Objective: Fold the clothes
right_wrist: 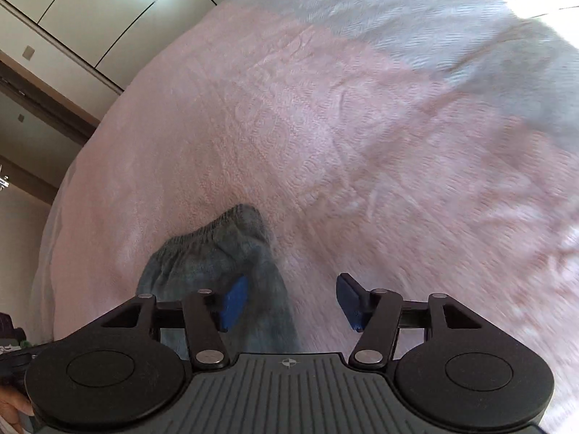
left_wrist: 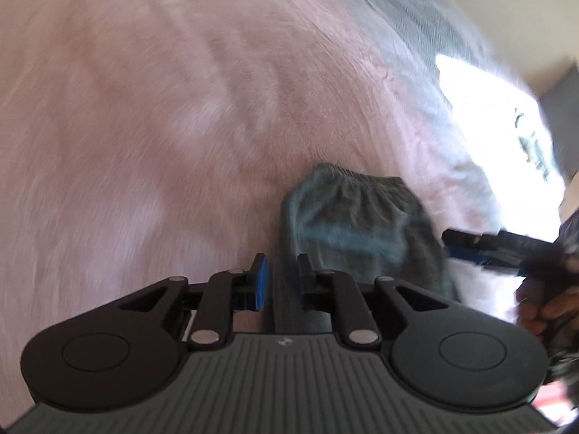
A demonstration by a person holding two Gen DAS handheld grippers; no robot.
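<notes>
A grey-blue garment with an elastic waistband (left_wrist: 354, 224) lies on a pink bedspread (left_wrist: 163, 126). My left gripper (left_wrist: 282, 275) has its blue pads close together around a strip of the garment's left edge, which runs between the jaws. In the right wrist view the garment (right_wrist: 210, 256) lies low and left on the bedspread (right_wrist: 343, 144). My right gripper (right_wrist: 291, 300) is open, its left pad over the garment's right edge, its right pad over bare bedspread. The right gripper also shows at the right in the left wrist view (left_wrist: 470, 246).
A grey-blue band of bedding (right_wrist: 416, 18) runs across the far side of the bed. White wardrobe doors (right_wrist: 90, 7) and a dark door frame stand beyond the bed's left edge. Bright sunlight (left_wrist: 488, 108) falls on the bed at right.
</notes>
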